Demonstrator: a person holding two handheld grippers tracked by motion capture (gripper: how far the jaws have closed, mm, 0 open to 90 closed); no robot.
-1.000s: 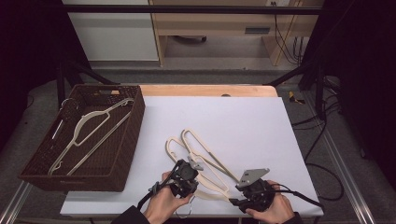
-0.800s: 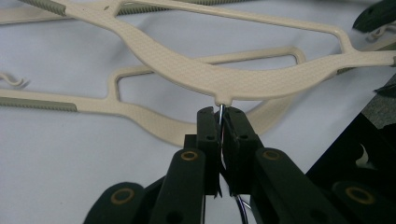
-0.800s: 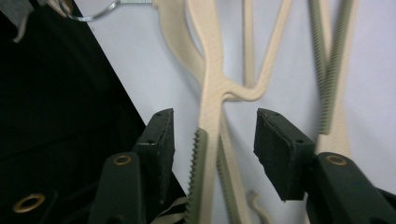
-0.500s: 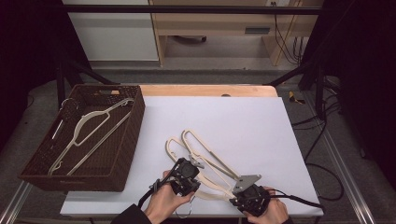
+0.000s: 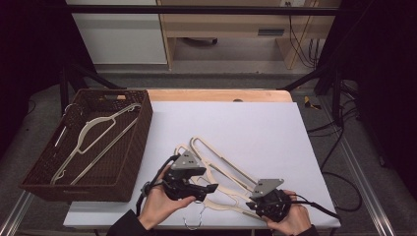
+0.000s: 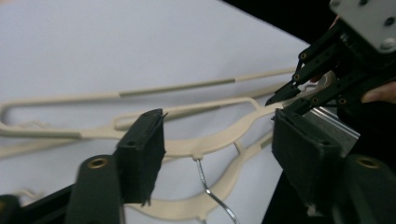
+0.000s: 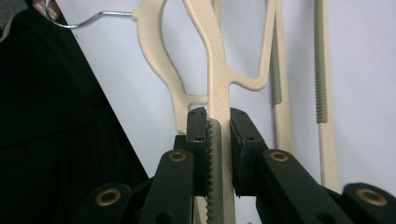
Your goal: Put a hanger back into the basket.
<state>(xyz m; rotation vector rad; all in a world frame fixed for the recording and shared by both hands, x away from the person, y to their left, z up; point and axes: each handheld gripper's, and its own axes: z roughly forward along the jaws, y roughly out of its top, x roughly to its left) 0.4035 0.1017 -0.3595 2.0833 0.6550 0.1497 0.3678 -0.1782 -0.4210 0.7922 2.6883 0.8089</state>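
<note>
Several cream plastic hangers (image 5: 221,162) lie tangled on the white table (image 5: 246,123), near its front edge. My right gripper (image 5: 251,201) is shut on one hanger's ridged arm (image 7: 219,70), which runs up between the pads (image 7: 198,135). My left gripper (image 5: 210,188) hovers open over the hangers' necks; its jaws (image 6: 219,133) stand wide apart above a cream arm (image 6: 187,149) and a metal hook (image 6: 210,186). The right gripper (image 6: 280,99) also shows in the left gripper view, pinching a hanger arm.
A dark wicker basket (image 5: 133,147) stands at the table's left edge with a cream hanger (image 5: 93,132) inside. A wooden strip (image 5: 221,95) runs along the table's far edge. One metal hook (image 5: 194,223) pokes over the front edge.
The right gripper has shifted a little to the left, onto the hanger pile. The left gripper has barely moved.
</note>
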